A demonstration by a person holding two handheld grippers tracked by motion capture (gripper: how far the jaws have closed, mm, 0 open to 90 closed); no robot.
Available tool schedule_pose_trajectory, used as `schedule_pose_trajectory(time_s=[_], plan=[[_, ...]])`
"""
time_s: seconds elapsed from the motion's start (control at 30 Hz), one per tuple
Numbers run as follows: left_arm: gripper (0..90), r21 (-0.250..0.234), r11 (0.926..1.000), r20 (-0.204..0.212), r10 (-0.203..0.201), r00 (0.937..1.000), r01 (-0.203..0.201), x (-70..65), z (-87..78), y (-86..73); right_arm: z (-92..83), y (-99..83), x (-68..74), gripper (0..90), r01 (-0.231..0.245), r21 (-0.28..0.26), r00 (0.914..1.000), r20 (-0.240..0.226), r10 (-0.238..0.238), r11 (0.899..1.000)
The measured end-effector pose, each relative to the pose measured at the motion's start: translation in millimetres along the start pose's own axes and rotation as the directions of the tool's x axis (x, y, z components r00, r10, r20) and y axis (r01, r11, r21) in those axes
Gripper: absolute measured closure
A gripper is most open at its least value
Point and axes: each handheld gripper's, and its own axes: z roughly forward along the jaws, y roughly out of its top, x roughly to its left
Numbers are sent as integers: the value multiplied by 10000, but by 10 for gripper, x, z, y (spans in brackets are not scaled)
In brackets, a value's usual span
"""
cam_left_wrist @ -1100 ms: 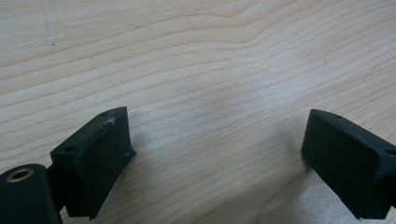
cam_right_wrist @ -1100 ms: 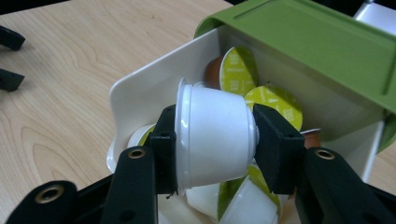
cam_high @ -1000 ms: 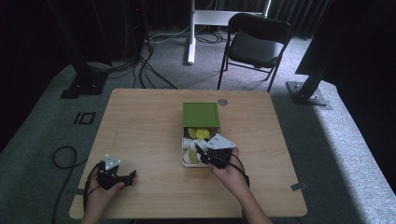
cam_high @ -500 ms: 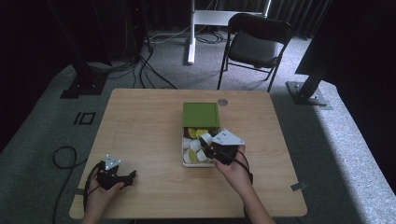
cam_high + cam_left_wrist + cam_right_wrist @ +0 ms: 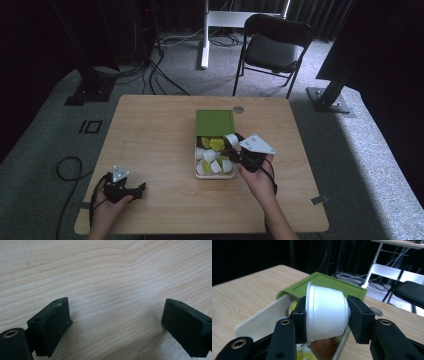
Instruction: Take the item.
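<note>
Your right gripper (image 5: 325, 312) is clenched on a white capsule cup (image 5: 325, 313), lying on its side between the jaws with its rim toward the left jaw. In the high view that right gripper sits at the 3 o'clock edge of the white tray (image 5: 214, 176), the cup held just above the tray's 1 o'clock corner. The tray holds more white and yellow-green capsules (image 5: 212, 155), and its green lid (image 5: 215, 122) lies at 12 o'clock, overlapping the tray's far end. Your left gripper (image 5: 113, 322) rests released over bare wooden table (image 5: 150, 130), at the table's 7 o'clock corner, well apart from the tray
</note>
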Motion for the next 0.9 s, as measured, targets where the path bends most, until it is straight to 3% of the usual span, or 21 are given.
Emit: schedule_pose_trajectory(time_s=[0.27, 0.57, 0.9], plan=[[95, -16, 10000, -9, 12, 10000, -12, 1, 1, 0, -34, -61, -194, 556, -201, -128, 9968, 775, 211, 9997], [95, -13, 10000, -10, 13, 10000, -13, 0, 1, 0, -32, -167, -370, 556, -540, -78, 9895, 1336, 546, 9985], [95, 20, 10000, -3, 37, 10000, -37, 2, -1, 0, -29, -373, -627, 556, -888, 199, 9730, 2154, 825, 9958]])
